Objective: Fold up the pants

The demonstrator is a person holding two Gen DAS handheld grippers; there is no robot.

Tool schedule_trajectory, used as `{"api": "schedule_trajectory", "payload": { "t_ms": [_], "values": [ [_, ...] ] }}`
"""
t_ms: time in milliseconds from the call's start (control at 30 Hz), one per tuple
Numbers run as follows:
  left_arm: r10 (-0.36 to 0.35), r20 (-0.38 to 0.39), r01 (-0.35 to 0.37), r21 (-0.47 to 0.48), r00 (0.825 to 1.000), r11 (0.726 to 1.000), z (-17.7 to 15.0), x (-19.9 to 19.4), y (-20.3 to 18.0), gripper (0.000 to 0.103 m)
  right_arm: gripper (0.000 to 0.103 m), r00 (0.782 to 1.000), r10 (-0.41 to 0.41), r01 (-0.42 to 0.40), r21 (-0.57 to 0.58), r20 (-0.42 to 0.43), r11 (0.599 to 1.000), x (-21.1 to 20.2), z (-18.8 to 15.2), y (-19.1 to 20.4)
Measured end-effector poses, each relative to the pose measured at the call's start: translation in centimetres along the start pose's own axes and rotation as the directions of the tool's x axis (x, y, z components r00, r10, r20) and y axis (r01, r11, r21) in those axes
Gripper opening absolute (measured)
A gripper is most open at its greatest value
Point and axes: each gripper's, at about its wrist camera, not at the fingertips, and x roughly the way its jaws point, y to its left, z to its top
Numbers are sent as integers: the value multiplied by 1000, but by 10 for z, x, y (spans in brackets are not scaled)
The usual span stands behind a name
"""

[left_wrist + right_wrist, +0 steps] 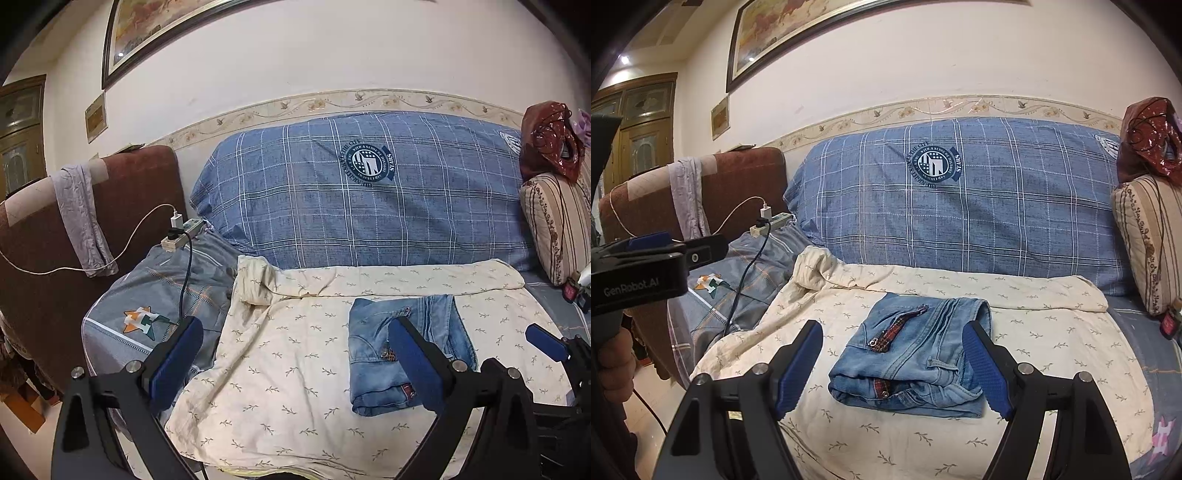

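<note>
The blue jeans (908, 354) lie folded into a compact bundle on a cream leaf-print sheet (849, 435), zipper and waistband showing. My right gripper (894, 369) hovers just in front of the bundle, open, one blue pad on each side and neither touching the denim. In the left wrist view the jeans (369, 369) sit at centre right, partly behind the right finger of my left gripper (295, 354). That gripper is open and empty, to the left of the bundle. A person's hand holds it at the left edge of the right wrist view.
A large blue plaid pillow (369, 206) leans against the wall behind the sheet. At left, a power strip (183, 230) with plugged cables rests on grey bedding beside a brown padded chair back (140, 192) draped with a lilac cloth. A striped cushion (1148, 240) and red bag stand at right.
</note>
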Motion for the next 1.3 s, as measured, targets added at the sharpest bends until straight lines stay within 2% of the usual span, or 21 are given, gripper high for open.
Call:
{"api": "schedule_trajectory", "payload": {
  "t_ms": [767,1300],
  "values": [
    [-40,-22,39,-24,999,999,-6,19,15,101,81,999,-26,25,-15,-23,1000,16,4,11],
    [-93,-41,91,-55,995,994,-3,52,29,101,81,996,-71,69,-39,-54,997,44,14,23]
  ]
}}
